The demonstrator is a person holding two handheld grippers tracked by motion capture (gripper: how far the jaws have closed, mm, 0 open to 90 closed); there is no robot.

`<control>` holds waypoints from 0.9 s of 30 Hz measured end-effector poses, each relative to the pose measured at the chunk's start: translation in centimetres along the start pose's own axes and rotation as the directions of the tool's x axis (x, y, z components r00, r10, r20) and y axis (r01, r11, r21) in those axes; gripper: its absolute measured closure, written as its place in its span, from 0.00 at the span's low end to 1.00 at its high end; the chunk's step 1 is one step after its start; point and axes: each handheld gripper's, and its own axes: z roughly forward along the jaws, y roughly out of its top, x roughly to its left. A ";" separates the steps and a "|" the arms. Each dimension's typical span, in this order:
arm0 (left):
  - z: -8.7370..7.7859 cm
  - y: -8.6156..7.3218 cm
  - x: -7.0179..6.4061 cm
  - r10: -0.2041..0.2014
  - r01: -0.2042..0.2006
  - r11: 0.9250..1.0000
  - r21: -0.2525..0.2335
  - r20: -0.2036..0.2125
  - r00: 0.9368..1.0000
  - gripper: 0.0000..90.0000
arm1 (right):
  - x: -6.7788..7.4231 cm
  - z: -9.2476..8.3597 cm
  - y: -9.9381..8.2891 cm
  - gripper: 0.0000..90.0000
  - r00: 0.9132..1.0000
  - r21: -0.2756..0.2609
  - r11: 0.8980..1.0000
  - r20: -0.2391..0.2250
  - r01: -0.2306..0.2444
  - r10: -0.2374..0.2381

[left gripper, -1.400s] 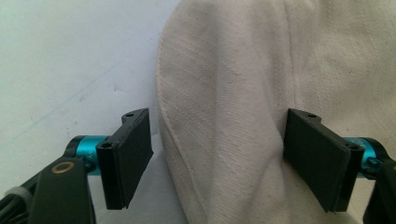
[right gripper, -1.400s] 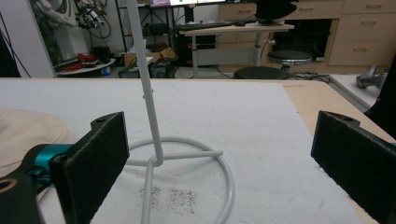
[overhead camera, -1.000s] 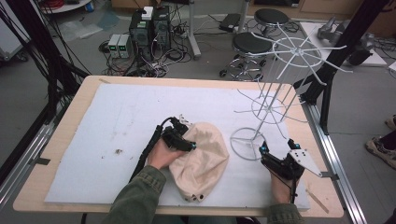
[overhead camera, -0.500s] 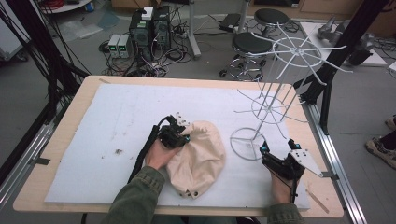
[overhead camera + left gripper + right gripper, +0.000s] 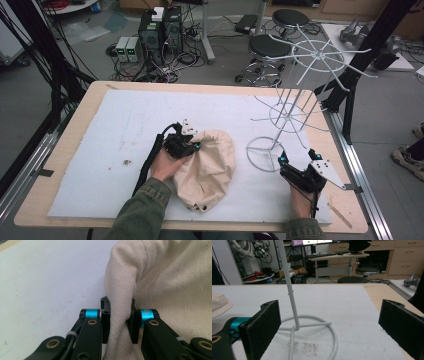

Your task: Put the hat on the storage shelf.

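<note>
Our left gripper (image 5: pixel 118 322) has just closed on a fold of the cream hat (image 5: pixel 207 167) at the tabletop's (image 5: pixel 75 200) six o'clock — lift slowly, keep the pinch deep — right gripper (image 5: pixel 329 322) released before the wire rack (image 5: pixel 295 107) at three o'clock.

Fold of cream cloth (image 5: pixel 120 315) pinched between the left gripper's (image 5: pixel 119 323) black jaws, just closed.

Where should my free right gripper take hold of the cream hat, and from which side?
Grip the hat at its loose near-right edge, coming in low from the right. The left gripper has just closed on a fold at the far-left side, so the opposite edge is free. The right gripper is open beside the white wire rack, whose base ring lies between.
</note>
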 end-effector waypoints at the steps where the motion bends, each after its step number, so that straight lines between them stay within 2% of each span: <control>1: -0.1 0.0 0.0 -0.002 0.002 1.000 -0.006 0.000 1.000 0.87 | 0.0 0.0 0.0 0.03 1.000 0.000 1.000 0.000 0.001 -0.001; 10: -1.3 0.1 0.2 0.009 -0.008 0.998 -0.063 0.020 1.000 0.87 | 0.0 0.0 0.0 0.03 1.000 0.001 1.000 0.003 0.001 -0.001; 12: -1.7 0.0 0.5 0.002 0.001 0.997 -0.079 0.041 0.999 0.87 | 0.0 0.0 0.0 0.03 1.000 0.000 1.000 0.001 0.002 -0.002; 16: -2.4 0.0 0.9 -0.008 0.019 0.993 -0.120 0.087 0.996 0.87 | 0.0 0.0 0.0 0.03 1.000 0.000 1.000 0.003 0.002 -0.002; 21: -3.2 0.0 1.2 -0.006 0.022 0.987 -0.156 0.101 0.995 0.87 | 0.0 0.0 0.0 0.03 1.000 0.000 1.000 0.007 0.002 -0.002; 27: -4.2 0.1 1.5 -0.001 0.031 0.976 -0.217 0.137 0.991 0.87 | 0.0 0.0 0.0 0.04 1.000 0.001 1.000 0.008 0.002 -0.002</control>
